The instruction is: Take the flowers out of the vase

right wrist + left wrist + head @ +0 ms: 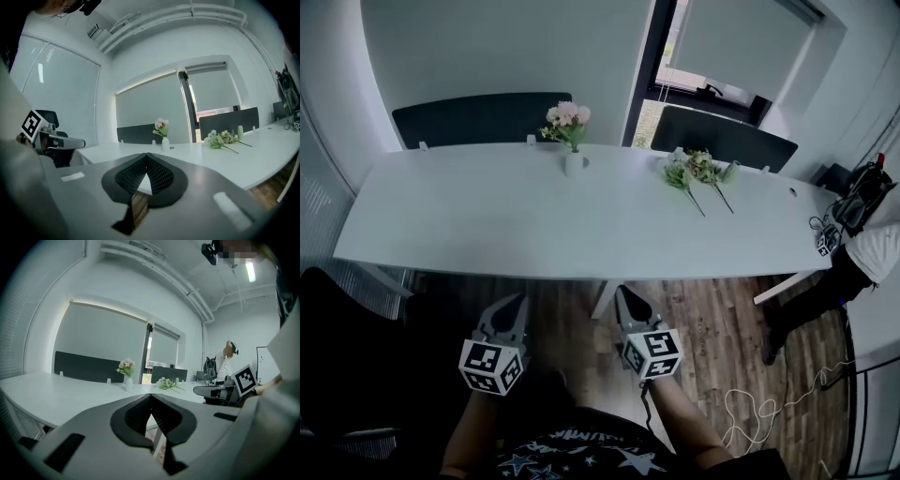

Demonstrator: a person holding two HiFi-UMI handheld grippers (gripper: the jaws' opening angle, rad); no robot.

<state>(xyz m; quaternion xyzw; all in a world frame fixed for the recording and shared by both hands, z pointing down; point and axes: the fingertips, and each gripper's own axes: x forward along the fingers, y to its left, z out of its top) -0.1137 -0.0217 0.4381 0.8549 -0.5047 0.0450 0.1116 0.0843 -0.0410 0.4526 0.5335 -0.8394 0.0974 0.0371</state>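
A small white vase (573, 165) stands at the far side of the long white table (487, 225), with a bunch of pink flowers (566, 120) in it. Two more flower stems (698, 178) lie flat on the table to its right. Both grippers hover over the floor, short of the table's near edge. My left gripper (514, 305) is shut and empty. My right gripper (626, 297) is shut and empty too. In the left gripper view the vase (128, 383) and pink flowers (125, 366) show far off; the right gripper view shows the vase (165, 144) beyond its tips (147, 156).
Dark partition panels (478, 117) run along the table's far edge. A person (848, 267) stands at the table's right end beside a black bag (865, 192). A white cable (759, 408) lies on the wooden floor. A black office chair (347, 375) sits at my left.
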